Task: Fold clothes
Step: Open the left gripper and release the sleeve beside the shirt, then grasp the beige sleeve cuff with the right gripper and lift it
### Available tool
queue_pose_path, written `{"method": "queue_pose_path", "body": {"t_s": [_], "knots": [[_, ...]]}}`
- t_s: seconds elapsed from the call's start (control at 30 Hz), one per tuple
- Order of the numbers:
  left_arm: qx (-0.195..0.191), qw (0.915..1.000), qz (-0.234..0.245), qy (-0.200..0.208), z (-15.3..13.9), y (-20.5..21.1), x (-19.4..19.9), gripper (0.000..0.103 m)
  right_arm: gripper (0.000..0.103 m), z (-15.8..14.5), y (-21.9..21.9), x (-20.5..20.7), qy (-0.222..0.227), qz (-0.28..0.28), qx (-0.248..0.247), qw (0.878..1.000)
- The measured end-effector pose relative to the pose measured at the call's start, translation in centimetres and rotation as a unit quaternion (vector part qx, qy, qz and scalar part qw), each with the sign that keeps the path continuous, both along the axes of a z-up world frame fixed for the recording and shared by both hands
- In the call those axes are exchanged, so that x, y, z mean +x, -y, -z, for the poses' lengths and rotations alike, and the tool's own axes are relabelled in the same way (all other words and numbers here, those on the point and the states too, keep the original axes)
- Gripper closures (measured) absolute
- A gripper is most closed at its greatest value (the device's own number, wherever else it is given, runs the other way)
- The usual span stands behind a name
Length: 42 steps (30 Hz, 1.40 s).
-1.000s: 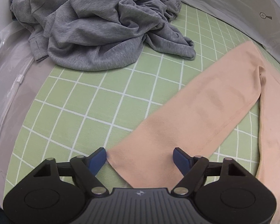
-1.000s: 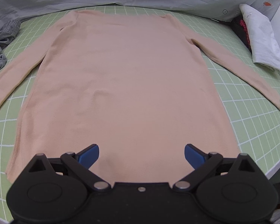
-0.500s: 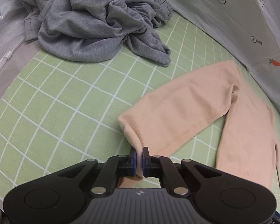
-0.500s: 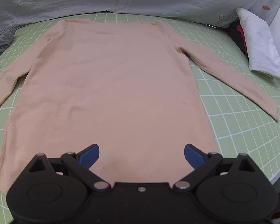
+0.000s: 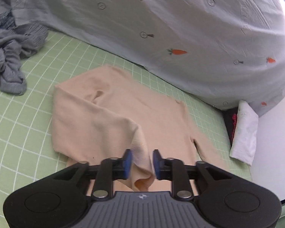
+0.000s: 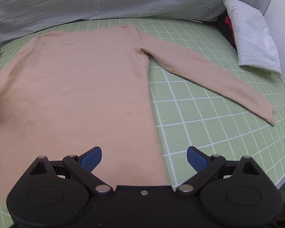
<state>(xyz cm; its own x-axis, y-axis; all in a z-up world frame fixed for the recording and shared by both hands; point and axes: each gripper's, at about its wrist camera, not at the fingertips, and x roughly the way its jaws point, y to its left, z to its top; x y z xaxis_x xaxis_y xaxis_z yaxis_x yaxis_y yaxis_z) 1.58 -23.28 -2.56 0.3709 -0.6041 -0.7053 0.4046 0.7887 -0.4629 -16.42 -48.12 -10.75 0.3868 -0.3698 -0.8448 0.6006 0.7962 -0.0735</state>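
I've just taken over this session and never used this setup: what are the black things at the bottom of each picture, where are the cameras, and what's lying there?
Each black shape is a hand-held two-finger gripper; a person carries one in each hand, with a camera on each looking along its blue-tipped jaws. The left gripper has the cuff of the peach long-sleeved top's left sleeve between its jaws, which have just been opening, so the cuff looks released; that sleeve lies folded over the body. The right gripper is open and empty above the top's right edge; the other sleeve lies spread out. All rests on a green checked sheet, with crumpled grey clothes and a folded white cloth nearby.
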Motion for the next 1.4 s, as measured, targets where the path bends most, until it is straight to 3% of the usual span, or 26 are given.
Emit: {"method": "queue_pose_path", "body": {"t_s": [0.03,0.17,0.43,0.67,0.73,0.87,0.93,0.97,1.0,1.07,1.27,1.4], "knots": [[0.021,0.9997,0.0,0.011,0.0,0.3,-0.4,0.033,0.006,0.0,0.4,-0.1,0.004,0.006,0.004,1.0],[0.099,0.9946,-0.03,0.015,1.1,-1.2,-0.8,0.017,0.003,0.0,0.7,0.4,0.024,0.011,0.014,1.0],[0.195,0.9765,-0.084,-0.041,4.4,-8.2,2.8,0.013,0.0,0.2,-4.0,5.1,0.068,-0.041,0.034,0.996],[0.211,0.9755,-0.053,-0.031,5.1,-10.9,5.6,0.013,0.001,1.7,-8.8,11.0,0.046,-0.073,0.061,0.994],[0.211,0.9762,-0.038,-0.03,5.4,-10.9,6.3,0.013,0.01,2.0,-9.7,12.1,0.045,-0.075,0.064,0.994],[0.214,0.9765,-0.008,-0.022,5.5,-10.6,7.2,0.013,0.042,2.8,-10.9,13.5,0.04,-0.077,0.079,0.993],[0.214,0.9767,-0.001,-0.02,5.5,-10.3,7.2,0.013,0.048,2.9,-11.3,13.8,0.036,-0.088,0.069,0.993],[0.213,0.9769,0.002,-0.02,5.5,-10.2,7.2,0.013,0.058,2.9,-11.5,13.9,0.035,-0.096,0.066,0.993],[0.212,0.977,0.004,-0.02,5.6,-10.0,7.2,0.013,0.078,2.8,-11.6,13.9,0.037,-0.109,0.068,0.991],[0.211,0.9772,0.003,-0.024,5.6,-9.7,7.0,0.013,0.092,2.5,-11.6,13.9,0.04,-0.13,0.084,0.987],[0.216,0.976,-0.019,-0.024,5.0,-7.8,6.4,0.013,0.096,0.1,-10.8,13.0,0.088,-0.187,0.059,0.977],[0.216,0.9751,-0.048,-0.012,4.0,-6.0,6.0,0.013,0.096,-2.0,-5.8,12.1,0.137,-0.168,0.046,0.975]]}}
